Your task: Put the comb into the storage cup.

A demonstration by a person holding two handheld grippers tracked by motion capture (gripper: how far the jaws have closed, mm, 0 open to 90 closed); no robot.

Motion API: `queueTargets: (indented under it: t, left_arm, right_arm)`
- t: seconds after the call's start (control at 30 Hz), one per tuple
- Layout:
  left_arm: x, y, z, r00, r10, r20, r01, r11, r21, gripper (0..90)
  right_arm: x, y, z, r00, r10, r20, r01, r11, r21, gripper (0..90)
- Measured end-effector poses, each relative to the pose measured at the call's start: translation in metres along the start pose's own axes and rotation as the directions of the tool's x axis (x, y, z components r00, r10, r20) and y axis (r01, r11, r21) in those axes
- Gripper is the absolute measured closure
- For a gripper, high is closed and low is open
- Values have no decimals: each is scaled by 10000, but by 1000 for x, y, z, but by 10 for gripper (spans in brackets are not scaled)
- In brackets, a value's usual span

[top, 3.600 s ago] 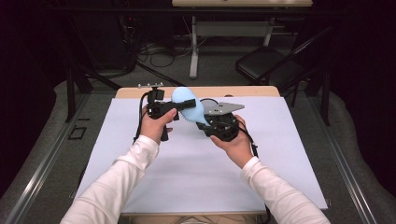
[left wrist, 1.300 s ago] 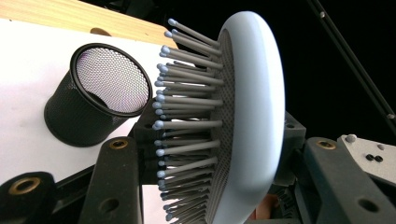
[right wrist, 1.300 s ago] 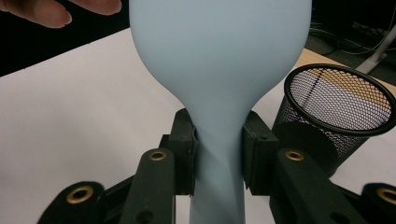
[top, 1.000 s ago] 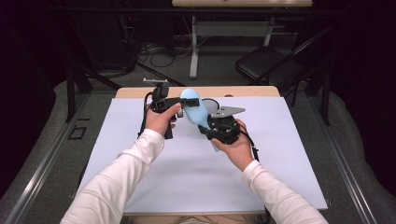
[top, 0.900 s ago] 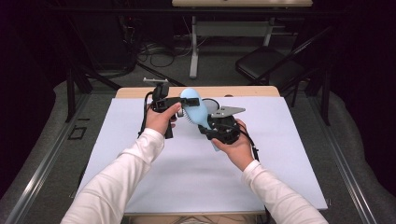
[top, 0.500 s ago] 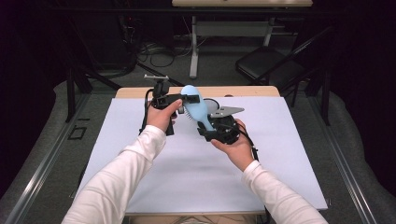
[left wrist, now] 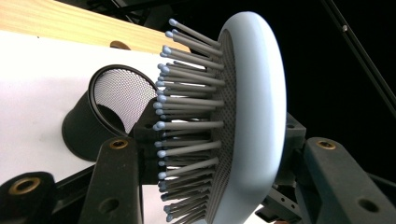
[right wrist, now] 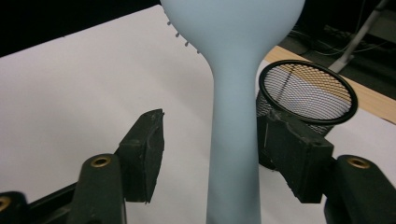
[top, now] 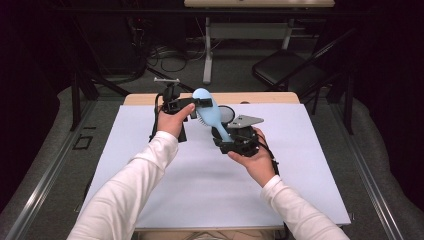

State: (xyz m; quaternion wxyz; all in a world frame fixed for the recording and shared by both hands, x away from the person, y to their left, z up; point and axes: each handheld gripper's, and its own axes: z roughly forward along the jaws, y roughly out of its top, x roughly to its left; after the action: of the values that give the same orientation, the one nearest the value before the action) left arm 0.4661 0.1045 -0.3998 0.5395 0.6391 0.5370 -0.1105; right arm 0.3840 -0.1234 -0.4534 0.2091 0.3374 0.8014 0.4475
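A light blue hairbrush (top: 207,112) hangs in the air above the far middle of the white sheet (top: 200,190). My left gripper (top: 197,105) is shut on its head: in the left gripper view one jaw meets the grey bristles and the other the smooth back of the hairbrush (left wrist: 252,116). My right gripper (top: 225,137) sits at the handle end. Its jaws have just been opening, and in the right gripper view the handle of the hairbrush (right wrist: 233,140) stands between the parted pads (right wrist: 144,149) without being pinched. A black mesh cup (top: 226,114) stands just behind.
The mesh cup (right wrist: 308,93) is upright near the sheet's far edge, by the wooden tabletop strip (top: 260,98). A folding chair (top: 285,70), a desk frame and cables lie on the floor beyond the table. Metal rails run along both sides.
The right gripper's jaws have spread away from the brush handle. The left hand has tipped the brush head slightly up and toward the far edge; the right hand has kept its place.
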Motion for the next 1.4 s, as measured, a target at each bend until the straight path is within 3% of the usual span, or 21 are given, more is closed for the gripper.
queueTargets:
  t: [0.17, 0.4, 0.8, 1.03, 1.4]
  left_arm:
    - [0, 2, 0, 9996, 162, -215, -164, 9998, -93, 504]
    - [1, 7, -3, 9988, 154, -456, -170, 9992, -355, 504]
    - [3, 14, -6, 9979, 233, -602, -277, 9969, -740, 503]
    - [-1, 20, -7, 9955, 490, -813, -569, 9936, -972, 502]
    - [-7, 26, -4, 9945, 569, -885, -678, 9898, -1255, 501]
  right_arm:
    - [-1, -2, -2, 9998, 188, 111, -188, 9998, 34, 308]
    - [1, -2, -4, 9975, 508, 482, -516, 9986, 143, 142]
    - [0, 0, -12, 9909, 1334, 183, -1332, 9910, -99, 5]
    - [2, 1, -16, 9877, 1546, 230, -1541, 9878, -219, 0]
    - [0, -1, -20, 9819, 1877, 258, -1871, 9821, -228, 0]
